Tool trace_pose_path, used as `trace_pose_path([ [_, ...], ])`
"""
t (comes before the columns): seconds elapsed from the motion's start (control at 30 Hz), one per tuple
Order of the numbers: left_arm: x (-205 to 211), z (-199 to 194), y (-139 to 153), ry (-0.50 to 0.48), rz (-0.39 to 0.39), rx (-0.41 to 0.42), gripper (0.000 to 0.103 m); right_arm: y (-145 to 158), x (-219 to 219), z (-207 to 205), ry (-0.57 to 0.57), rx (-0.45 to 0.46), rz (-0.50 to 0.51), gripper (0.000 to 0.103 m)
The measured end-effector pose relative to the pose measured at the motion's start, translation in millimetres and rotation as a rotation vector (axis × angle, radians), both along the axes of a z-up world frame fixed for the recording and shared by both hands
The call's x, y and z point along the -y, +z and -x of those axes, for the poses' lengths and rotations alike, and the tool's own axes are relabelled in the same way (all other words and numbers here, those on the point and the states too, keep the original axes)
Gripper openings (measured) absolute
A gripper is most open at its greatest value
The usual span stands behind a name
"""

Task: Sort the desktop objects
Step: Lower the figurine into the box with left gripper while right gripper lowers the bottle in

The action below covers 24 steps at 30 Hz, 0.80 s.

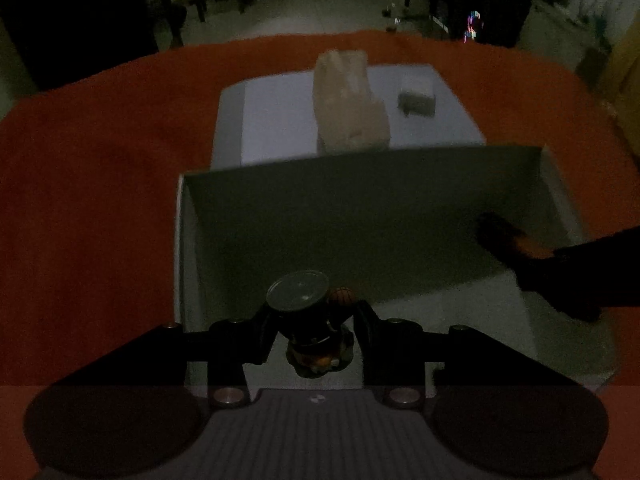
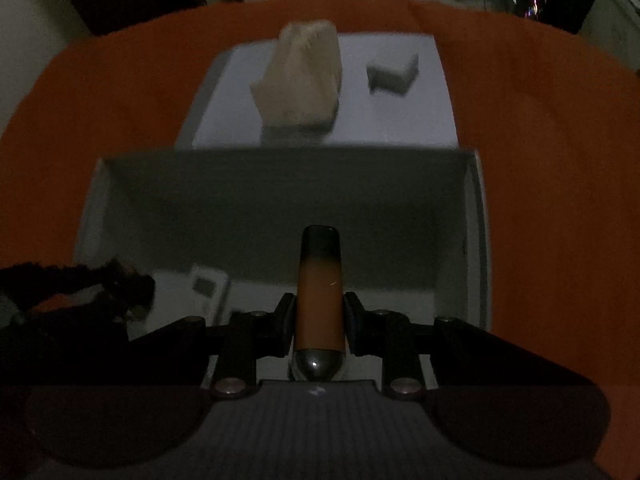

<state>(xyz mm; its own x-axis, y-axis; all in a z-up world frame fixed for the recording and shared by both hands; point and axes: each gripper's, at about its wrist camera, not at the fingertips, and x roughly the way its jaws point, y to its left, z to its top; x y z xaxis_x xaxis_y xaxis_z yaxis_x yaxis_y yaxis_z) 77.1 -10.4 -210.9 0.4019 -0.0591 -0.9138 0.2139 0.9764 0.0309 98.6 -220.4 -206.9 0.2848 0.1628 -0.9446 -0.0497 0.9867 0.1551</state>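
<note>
Two claws clamped — right claw point(image 2: 318, 322) on orange tube point(image 2: 319, 296) pointing forward, left claw point(image 1: 311, 322) on upright bottle point(image 1: 308, 312).

- An open box point(image 2: 476, 240) stands on the counter point(image 2: 120, 100), near the cameras.
- Behind the box lies a flat lid point(image 2: 224, 92), also on the counter.
- On the lid stands a bag point(image 2: 304, 76); to the right of it, a little apart, lies a small block point(image 2: 394, 70).
- Inside the box, at its near left corner in the right wrist view, lies a small device point(image 2: 208, 286).
- A bottle point(image 1: 298, 292) and a tube point(image 2: 320, 280) are over the near part of the box.
</note>
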Motion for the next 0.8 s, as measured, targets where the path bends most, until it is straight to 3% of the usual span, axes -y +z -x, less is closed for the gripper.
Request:
trace_pose_path([
  [0.17, -9, 2, -20, 0.036, -0.061, -0.020, 0.036, -29, 7, 7, -0.011, -0.046, 0.029, 0.028],
  [0.3, -11, -1, -35, 0.045, -0.097, -0.038, 0.036, -57, 19, 8, -0.082, -0.095, 0.038, 0.028],
  [0.47, -3, 1, -43, -0.003, -0.144, -0.027, 0.036, -84, 30, 9, -0.118, -0.124, 0.086, 0.028],
  [0.8, 7, 0, -50, -0.029, -0.187, -0.046, 0.036, -100, 19, 11, -0.077, -0.153, 0.115, 0.028],
])
